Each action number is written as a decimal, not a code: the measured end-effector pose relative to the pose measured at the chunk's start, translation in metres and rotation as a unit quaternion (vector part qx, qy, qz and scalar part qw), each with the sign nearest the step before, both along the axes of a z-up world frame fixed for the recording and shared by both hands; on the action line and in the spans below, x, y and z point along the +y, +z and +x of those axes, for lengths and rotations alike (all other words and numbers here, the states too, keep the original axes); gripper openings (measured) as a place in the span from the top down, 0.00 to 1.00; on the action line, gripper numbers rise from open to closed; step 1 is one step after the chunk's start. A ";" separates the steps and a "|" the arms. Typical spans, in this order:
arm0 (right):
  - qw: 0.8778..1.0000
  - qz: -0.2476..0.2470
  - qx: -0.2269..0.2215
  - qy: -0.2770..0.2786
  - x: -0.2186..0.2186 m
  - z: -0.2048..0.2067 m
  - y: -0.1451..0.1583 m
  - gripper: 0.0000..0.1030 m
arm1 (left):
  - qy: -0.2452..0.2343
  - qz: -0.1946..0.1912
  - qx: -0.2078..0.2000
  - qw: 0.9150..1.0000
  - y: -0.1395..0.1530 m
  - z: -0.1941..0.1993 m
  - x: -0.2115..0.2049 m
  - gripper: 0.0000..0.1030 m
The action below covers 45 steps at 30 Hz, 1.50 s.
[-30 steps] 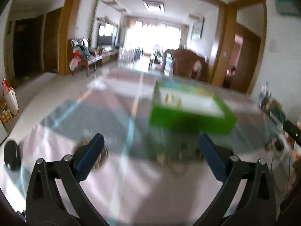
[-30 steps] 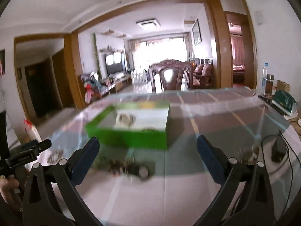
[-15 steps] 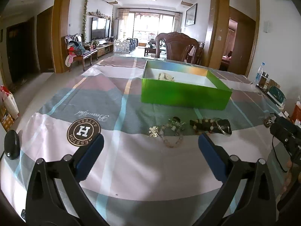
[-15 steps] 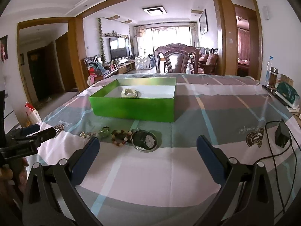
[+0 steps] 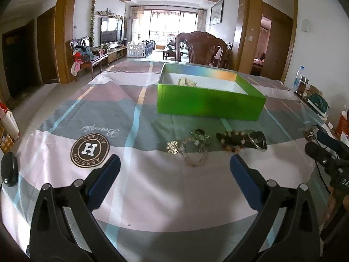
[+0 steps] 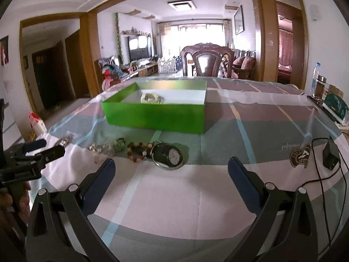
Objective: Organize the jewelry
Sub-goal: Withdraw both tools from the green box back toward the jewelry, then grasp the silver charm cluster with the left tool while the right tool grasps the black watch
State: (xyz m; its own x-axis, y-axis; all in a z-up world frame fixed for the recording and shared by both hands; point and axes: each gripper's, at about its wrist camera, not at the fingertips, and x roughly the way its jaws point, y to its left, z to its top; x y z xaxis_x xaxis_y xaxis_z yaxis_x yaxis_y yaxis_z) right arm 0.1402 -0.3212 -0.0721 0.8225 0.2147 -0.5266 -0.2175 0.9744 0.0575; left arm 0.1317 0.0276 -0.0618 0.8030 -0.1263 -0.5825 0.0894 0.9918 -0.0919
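both grippers hover over the counter (image 5: 152, 187), left gripper (image 5: 174, 170) and right gripper (image 6: 171, 170) jaws wide apart, holding nothing. bracelets (image 5: 192, 146), beads (image 6: 137, 150) and watch (image 6: 171, 156) lie near green box (image 6: 157, 114); one bracelet (image 6: 151, 97) inside it.

Spread-fingered left hand-held gripper (image 5: 174, 170) above checked tablecloth (image 5: 152, 196), bead bracelets (image 5: 192, 146) just ahead, green box (image 5: 209, 103) beyond.
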 end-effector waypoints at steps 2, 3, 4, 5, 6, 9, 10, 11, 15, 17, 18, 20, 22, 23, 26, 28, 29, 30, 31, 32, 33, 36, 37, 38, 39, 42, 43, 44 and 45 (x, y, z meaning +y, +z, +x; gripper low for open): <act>1.000 -0.004 0.004 0.002 0.003 0.001 -0.003 0.03 | -0.008 -0.002 0.006 1.000 -0.003 0.005 -0.001 0.04; 1.000 -0.002 0.006 0.004 0.003 0.002 -0.004 0.03 | -0.014 -0.004 0.011 1.000 -0.005 0.010 -0.002 0.04; 1.000 0.000 0.009 0.004 0.004 0.003 -0.005 0.03 | -0.020 -0.006 0.017 1.000 -0.008 0.016 -0.002 0.04; 1.000 0.000 0.011 0.005 0.004 0.003 -0.006 0.03 | -0.021 -0.006 0.023 1.000 -0.009 0.022 -0.002 0.04; 1.000 0.001 0.012 0.005 0.004 0.003 -0.008 0.03 | -0.017 -0.008 0.036 0.999 -0.013 0.033 0.000 0.04; 1.000 -0.001 0.017 0.006 0.004 0.005 -0.011 0.03 | -0.020 -0.026 0.066 0.997 -0.019 0.056 0.002 0.16; 1.000 -0.004 0.020 0.006 0.004 0.007 -0.013 0.03 | -0.020 -0.025 0.080 0.996 -0.023 0.065 0.002 0.22; 1.000 -0.006 0.023 0.005 0.004 0.008 -0.013 0.03 | -0.020 -0.020 0.092 0.995 -0.026 0.074 0.000 0.29; 0.999 -0.011 0.031 0.006 0.003 0.013 -0.014 0.03 | -0.023 -0.012 0.136 0.990 -0.039 0.100 -0.004 0.53; 0.999 -0.012 0.035 0.010 0.004 0.015 -0.014 0.03 | -0.024 -0.021 0.159 0.987 -0.047 0.109 -0.004 0.57; 0.999 -0.014 0.037 0.010 0.004 0.017 -0.014 0.03 | -0.022 -0.020 0.158 0.987 -0.048 0.110 -0.004 0.58; 0.999 -0.020 0.040 0.013 0.006 0.021 -0.016 0.03 | -0.018 -0.019 0.155 0.988 -0.048 0.111 -0.005 0.68; 0.998 -0.032 0.052 0.017 0.010 0.028 -0.018 0.09 | -0.019 -0.034 0.155 0.987 -0.048 0.112 -0.002 0.78; 0.997 -0.034 0.059 0.021 0.012 0.031 -0.019 0.11 | -0.018 -0.034 0.151 0.988 -0.047 0.111 -0.002 0.81; 0.996 -0.046 0.075 0.032 0.021 0.043 -0.022 0.19 | -0.022 -0.037 0.129 0.991 -0.039 0.099 0.001 0.81; 0.994 -0.059 0.084 0.038 0.028 0.051 -0.026 0.27 | -0.019 -0.045 0.104 0.993 -0.027 0.082 0.007 0.81; 0.993 -0.063 0.089 0.043 0.031 0.055 -0.029 0.31 | -0.020 -0.054 0.090 0.994 -0.019 0.071 0.011 0.81; 0.992 -0.067 0.094 0.048 0.035 0.059 -0.031 0.37 | -0.020 -0.060 0.082 0.995 -0.014 0.063 0.014 0.81; 0.991 -0.074 0.101 0.055 0.040 0.065 -0.034 0.42 | -0.020 -0.062 0.077 0.995 -0.009 0.055 0.016 0.81; 0.990 -0.079 0.106 0.059 0.043 0.068 -0.037 0.44 | -0.020 -0.063 0.071 0.995 -0.005 0.046 0.018 0.81; 0.989 -0.081 0.110 0.062 0.046 0.072 -0.039 0.47 | -0.020 -0.064 0.066 0.996 -0.001 0.038 0.020 0.81; 0.986 -0.088 0.124 0.066 0.051 0.082 -0.045 0.51 | -0.017 -0.069 0.055 0.996 0.008 0.019 0.025 0.81; 0.985 -0.091 0.129 0.064 0.052 0.086 -0.046 0.54 | -0.017 -0.071 0.053 0.996 0.010 0.014 0.027 0.81; 0.984 -0.093 0.135 0.063 0.051 0.089 -0.048 0.57 | -0.017 -0.071 0.052 0.996 0.011 0.011 0.026 0.81; 0.984 -0.094 0.139 0.064 0.050 0.091 -0.049 0.64 | -0.017 -0.070 0.052 0.996 0.013 0.008 0.027 0.81; 0.984 -0.096 0.137 0.064 0.045 0.094 -0.051 0.76 | -0.018 -0.074 0.050 0.996 0.015 0.004 0.027 0.81; 0.985 -0.090 0.136 0.064 0.043 0.093 -0.051 0.82 | -0.018 -0.074 0.050 0.996 0.016 0.004 0.027 0.81; 0.986 -0.082 0.132 0.063 0.040 0.092 -0.048 0.85 | -0.018 -0.075 0.050 0.996 0.016 0.004 0.027 0.81; 0.987 -0.076 0.127 0.063 0.038 0.089 -0.044 0.91 | -0.019 -0.075 0.050 0.996 0.016 0.004 0.026 0.81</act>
State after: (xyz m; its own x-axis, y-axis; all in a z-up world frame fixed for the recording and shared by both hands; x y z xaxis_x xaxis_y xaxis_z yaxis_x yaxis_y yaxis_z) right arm 0.2291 -0.2829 -0.1165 0.6318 0.2096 -0.7462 -0.3351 0.9420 -0.0191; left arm 0.1355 0.0534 -0.0456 0.7352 -0.2480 -0.6309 0.1104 0.9621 -0.2495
